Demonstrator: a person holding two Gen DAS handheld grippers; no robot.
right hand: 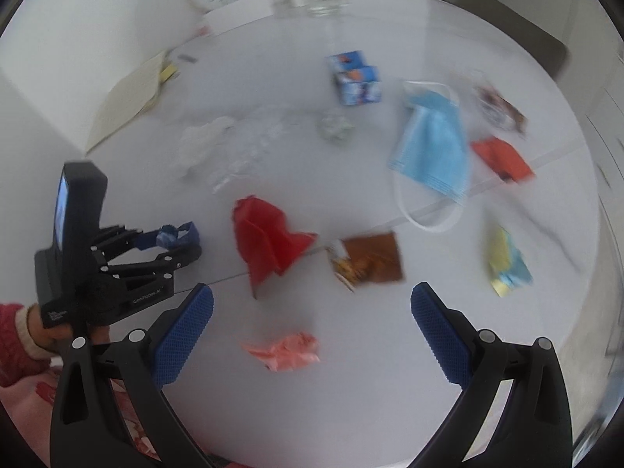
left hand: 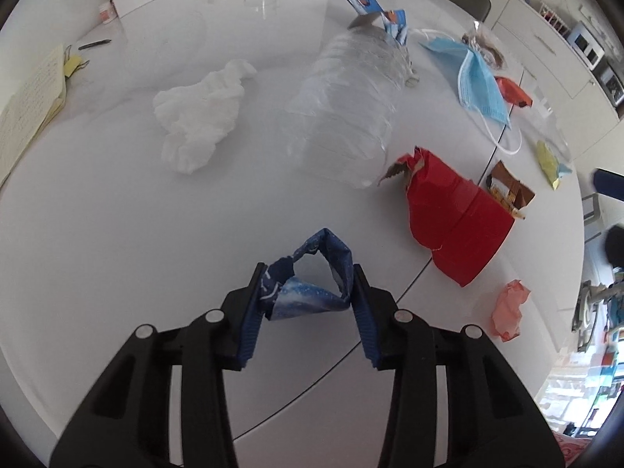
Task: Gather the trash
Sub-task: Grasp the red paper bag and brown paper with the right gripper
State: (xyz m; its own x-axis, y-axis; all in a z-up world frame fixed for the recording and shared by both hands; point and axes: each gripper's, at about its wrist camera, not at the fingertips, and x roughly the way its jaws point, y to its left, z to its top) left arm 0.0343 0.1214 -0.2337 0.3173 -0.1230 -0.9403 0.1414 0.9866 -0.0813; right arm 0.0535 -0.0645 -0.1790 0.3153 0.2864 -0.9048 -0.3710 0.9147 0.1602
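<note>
Crumpling between two ribbed blue pads, the dark blue wrapper [left hand: 312, 284] sits on the white table [left hand: 117, 234] in the grip of the left gripper [left hand: 308, 304], whose jaws are clamped on it from both sides. It is thin printed foil, speckled with pale dots, buckled into a rough triangular loop with a hollow middle; its peak points away from the camera, and its long axis runs across from pad to pad.

Just beyond it to the right lies a glossy red packet [left hand: 452, 218], torn open at the top and creased, and next to that a brown snack wrapper [left hand: 507, 191]. A clear ribbed plastic bottle [left hand: 351, 109] lies on its side, its length slanting away across the table. A wad of white tissue [left hand: 199, 113], soft and lumpy, rests to its left. A pleated blue face mask [left hand: 479, 82] lies farther off.

A crumpled pink paper ball [right hand: 284, 351] lies near the table edge, beneath the right gripper [right hand: 312, 327], whose jaws stand wide apart with nothing between them. That view is blurred.
</note>
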